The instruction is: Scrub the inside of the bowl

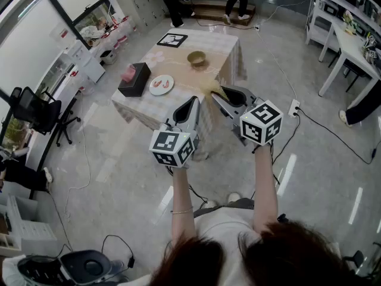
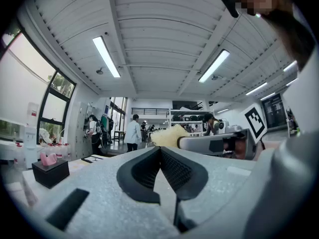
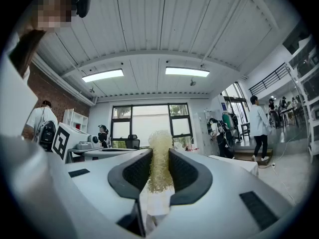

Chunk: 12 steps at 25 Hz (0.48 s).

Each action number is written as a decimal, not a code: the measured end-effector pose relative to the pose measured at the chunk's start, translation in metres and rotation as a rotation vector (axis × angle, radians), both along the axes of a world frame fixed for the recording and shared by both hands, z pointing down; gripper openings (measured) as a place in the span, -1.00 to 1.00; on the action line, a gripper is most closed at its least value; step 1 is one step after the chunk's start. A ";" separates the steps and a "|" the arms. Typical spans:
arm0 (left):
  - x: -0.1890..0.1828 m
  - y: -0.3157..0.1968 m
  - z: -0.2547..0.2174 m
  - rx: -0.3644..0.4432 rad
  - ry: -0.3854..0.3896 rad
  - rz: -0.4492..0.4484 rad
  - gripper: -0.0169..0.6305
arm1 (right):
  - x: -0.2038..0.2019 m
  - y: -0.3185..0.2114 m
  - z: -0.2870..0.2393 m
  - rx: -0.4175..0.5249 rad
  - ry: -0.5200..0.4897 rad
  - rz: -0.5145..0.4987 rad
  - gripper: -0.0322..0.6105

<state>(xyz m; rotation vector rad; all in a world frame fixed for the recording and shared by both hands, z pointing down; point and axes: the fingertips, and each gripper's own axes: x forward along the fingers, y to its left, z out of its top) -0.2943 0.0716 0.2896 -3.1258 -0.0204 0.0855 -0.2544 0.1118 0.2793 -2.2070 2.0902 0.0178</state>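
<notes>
A tan bowl [image 1: 196, 58] stands on the far side of the checked-cloth table [image 1: 226, 46], well ahead of both grippers. My right gripper [image 1: 215, 92] [image 3: 159, 153] is held level in the air before the table's near edge, shut on a pale yellow fibrous scrubber [image 3: 160, 166] [image 1: 209, 87] that sticks out past its tips. My left gripper [image 1: 194, 98] [image 2: 160, 149] hovers beside it on the left, jaws pressed together with nothing between them. In the left gripper view the scrubber [image 2: 169, 135] shows at the tip of the right gripper [image 2: 214, 143].
On the table are a white plate with red food [image 1: 161, 84], a black tissue box [image 1: 134, 79] [image 2: 50, 172] and a marker board [image 1: 172, 39]. People stand beyond the table. Cables run over the floor at the right, and a white desk [image 1: 351, 43] stands there.
</notes>
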 end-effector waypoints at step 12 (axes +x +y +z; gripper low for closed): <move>0.026 0.012 0.007 -0.015 0.002 -0.026 -0.91 | 0.028 0.011 0.006 0.000 -0.019 -0.022 -0.62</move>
